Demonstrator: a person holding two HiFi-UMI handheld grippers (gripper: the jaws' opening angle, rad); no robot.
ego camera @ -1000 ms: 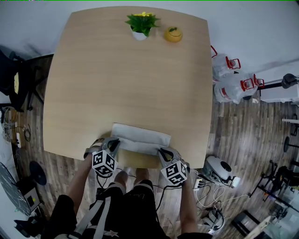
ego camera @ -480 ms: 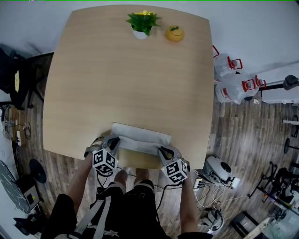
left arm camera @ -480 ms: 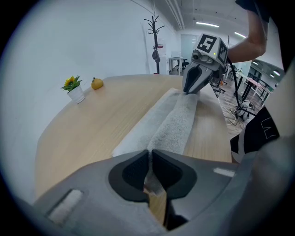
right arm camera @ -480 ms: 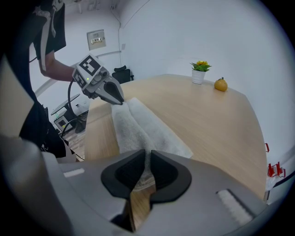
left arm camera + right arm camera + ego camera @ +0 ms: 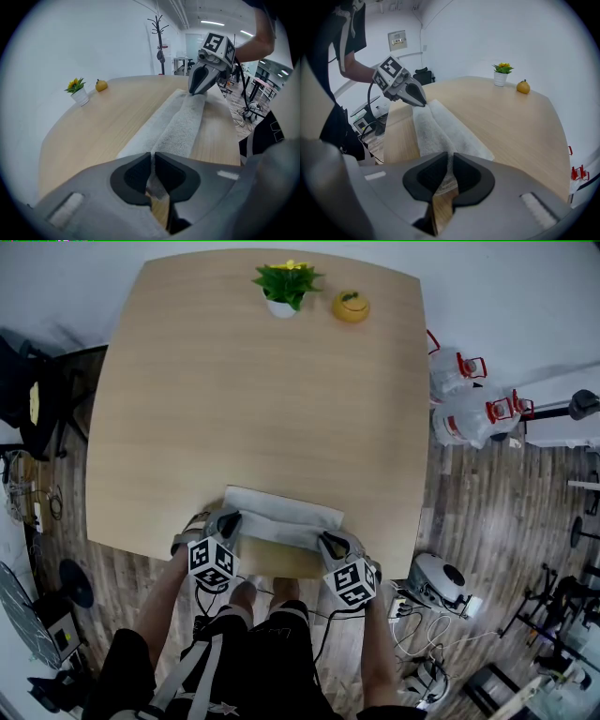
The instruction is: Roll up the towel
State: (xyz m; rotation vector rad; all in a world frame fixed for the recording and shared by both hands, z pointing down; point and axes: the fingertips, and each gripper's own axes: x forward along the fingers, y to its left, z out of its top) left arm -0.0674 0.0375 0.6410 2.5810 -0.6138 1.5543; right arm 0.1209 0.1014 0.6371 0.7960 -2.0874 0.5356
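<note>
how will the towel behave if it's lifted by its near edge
Probably floppy: the towel bunches into a soft fold between the left gripper and right gripper. Held only at its ends, its middle likely sags. Its fuzzy pile should resist slipping.

Your left gripper (image 5: 230, 521) and right gripper (image 5: 328, 542) angle down, forearms parallel; each nips the towel (image 5: 286, 515) edge between its fingertips.

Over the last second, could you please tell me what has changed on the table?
Nothing has visibly changed. The left gripper and the right gripper stay shut on the two ends of the towel, at its rolled near edge; the potted plant and yellow fruit have not moved.
</note>
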